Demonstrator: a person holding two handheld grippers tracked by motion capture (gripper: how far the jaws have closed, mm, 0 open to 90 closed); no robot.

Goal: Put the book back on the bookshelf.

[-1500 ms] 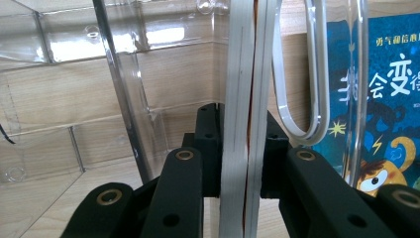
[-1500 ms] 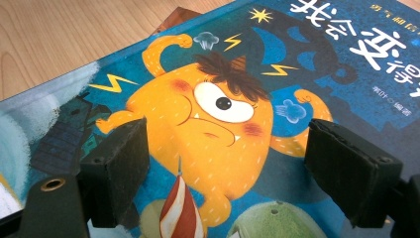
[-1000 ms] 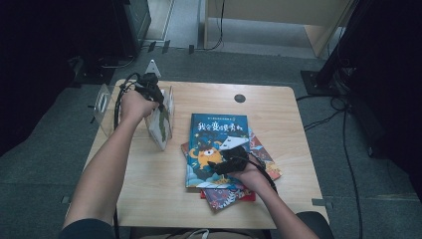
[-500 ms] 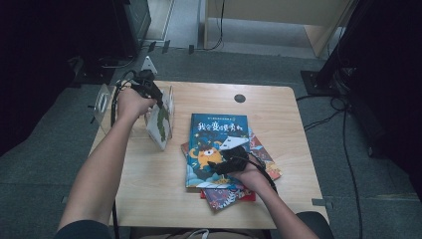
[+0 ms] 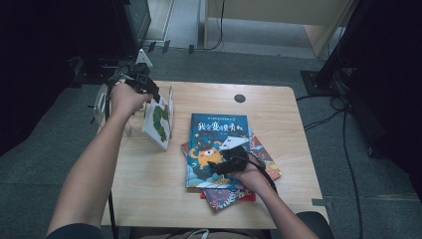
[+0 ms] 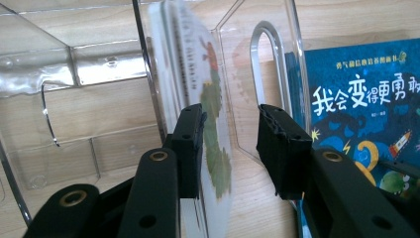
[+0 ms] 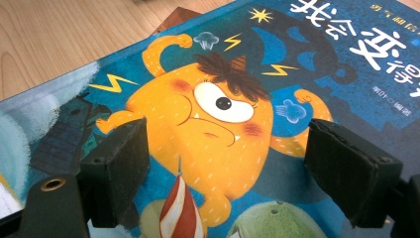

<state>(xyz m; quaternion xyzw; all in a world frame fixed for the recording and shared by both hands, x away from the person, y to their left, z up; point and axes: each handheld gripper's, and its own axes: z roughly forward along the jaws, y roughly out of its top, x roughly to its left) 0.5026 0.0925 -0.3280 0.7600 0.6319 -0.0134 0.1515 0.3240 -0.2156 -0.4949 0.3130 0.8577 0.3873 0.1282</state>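
My left gripper (image 6: 230,148) sits at about ten o'clock on the counter (image 5: 149,199), over the clear acrylic rack (image 6: 99,74). Its fingers (image 6: 190,148) have just been opening and now stand spread, with the white picture book (image 6: 208,99) upright between them in the rack's slot; one finger lies against its cover, the other is clear of it. The rack's clear walls and a looped divider (image 6: 267,74) crowd both sides of the book. My right gripper (image 7: 237,168) hovers low at about five o'clock over the blue monster book (image 5: 216,144), fingers (image 7: 119,163) spread wide and pinching nothing. That book tops a fanned stack (image 5: 229,194) of others. A dark round grommet (image 5: 240,98) sits at one o'clock.
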